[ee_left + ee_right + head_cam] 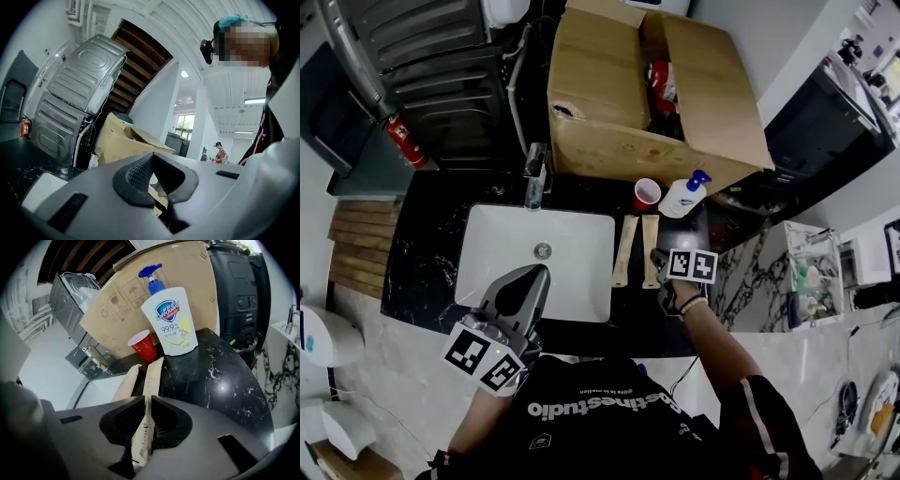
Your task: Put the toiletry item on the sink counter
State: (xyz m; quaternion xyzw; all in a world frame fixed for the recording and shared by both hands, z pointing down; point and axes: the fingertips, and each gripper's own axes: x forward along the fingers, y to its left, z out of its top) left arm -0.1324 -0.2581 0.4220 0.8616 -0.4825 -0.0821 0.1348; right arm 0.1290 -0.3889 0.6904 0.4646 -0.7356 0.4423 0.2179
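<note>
Two long beige toiletry packets lie side by side on the black counter (422, 253), right of the white sink (502, 246). My right gripper (661, 265) is shut on the near end of the right-hand packet (650, 246), which is pinched between the pads (148, 399) and runs forward from them. The other packet (125, 383) lies just to its left, apart from the jaws. My left gripper (528, 279) hovers over the sink's front edge, shut (154, 176), with nothing between its fingers.
A white soap pump bottle (171, 319) and a red cup (144, 347) stand at the back of the counter, just beyond the packets. Behind them stands a large open cardboard box (623, 89). The faucet (534, 178) rises behind the basin. A red fire extinguisher (401, 141) is at left.
</note>
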